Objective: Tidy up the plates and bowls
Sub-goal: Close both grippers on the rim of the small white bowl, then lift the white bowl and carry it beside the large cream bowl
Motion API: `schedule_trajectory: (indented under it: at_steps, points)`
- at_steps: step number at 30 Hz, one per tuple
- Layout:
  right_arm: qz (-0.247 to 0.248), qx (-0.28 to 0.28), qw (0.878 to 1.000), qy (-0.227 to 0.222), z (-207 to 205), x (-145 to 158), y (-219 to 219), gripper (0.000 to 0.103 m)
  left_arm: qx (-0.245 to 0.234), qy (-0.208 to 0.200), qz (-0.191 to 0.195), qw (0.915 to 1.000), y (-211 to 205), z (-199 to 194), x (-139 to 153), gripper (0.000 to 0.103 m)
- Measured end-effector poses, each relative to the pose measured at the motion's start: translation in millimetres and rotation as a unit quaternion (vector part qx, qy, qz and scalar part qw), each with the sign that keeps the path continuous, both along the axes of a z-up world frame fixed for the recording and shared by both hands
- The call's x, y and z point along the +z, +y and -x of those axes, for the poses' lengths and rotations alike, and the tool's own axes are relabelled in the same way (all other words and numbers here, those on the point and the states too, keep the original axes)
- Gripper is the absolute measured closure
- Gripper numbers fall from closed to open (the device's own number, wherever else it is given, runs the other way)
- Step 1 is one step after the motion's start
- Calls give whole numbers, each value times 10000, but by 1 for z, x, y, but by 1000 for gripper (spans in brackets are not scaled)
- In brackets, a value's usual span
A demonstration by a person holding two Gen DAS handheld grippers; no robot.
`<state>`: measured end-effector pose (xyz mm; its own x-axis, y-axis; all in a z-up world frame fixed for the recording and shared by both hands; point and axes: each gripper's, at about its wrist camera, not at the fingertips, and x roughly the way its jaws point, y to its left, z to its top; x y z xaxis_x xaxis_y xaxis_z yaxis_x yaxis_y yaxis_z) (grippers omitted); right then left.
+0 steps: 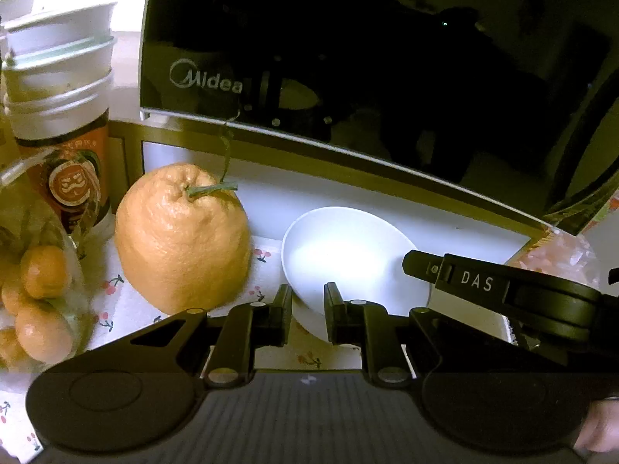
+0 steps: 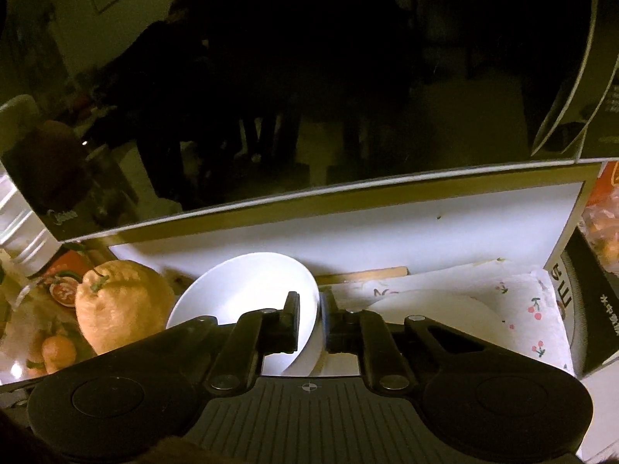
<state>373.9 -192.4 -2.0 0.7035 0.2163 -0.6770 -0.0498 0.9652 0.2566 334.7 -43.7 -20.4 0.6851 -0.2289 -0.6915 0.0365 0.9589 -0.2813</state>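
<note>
A white bowl [image 1: 348, 255] sits tilted on the cherry-print cloth, in front of the white ledge under the microwave. My left gripper [image 1: 308, 309] is shut on its near left rim, with the rim running between the two fingers. In the left wrist view a finger [image 1: 476, 280] of the right gripper reaches in over the bowl's right side. In the right wrist view my right gripper [image 2: 312, 323] is shut on the right rim of the same bowl [image 2: 240, 290]. A white plate [image 2: 437, 305] lies flat just right of the bowl, partly hidden behind the right gripper.
A black Midea microwave [image 1: 348, 58] overhangs the bowl from behind. A large orange citrus [image 1: 182, 239] stands close to the bowl's left. Further left are bagged mandarins [image 1: 42, 301] and stacked cups [image 1: 58, 77]. A dark box [image 2: 588, 309] stands at the far right.
</note>
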Motion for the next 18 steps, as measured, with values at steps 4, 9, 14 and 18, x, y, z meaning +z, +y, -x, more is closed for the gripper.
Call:
schedule_trajectory:
  at_steps: [4,9,14,18]
  points:
    - [23,-20,10000,-22,8,8,0,91,-49,-35,-22,10000,-1,7,10,87]
    - [-20,-69,9999,-86,20,22,-3,91,-132,-81,-71,9999,-6,18,26,87]
    - [-92,-114,9998,-145,38,38,-6,91,-176,-146,-89,9997,-7,35,44,87]
    - [-99,-148,9997,-194,55,54,-7,91,-226,-167,-116,9995,-8,51,55,87]
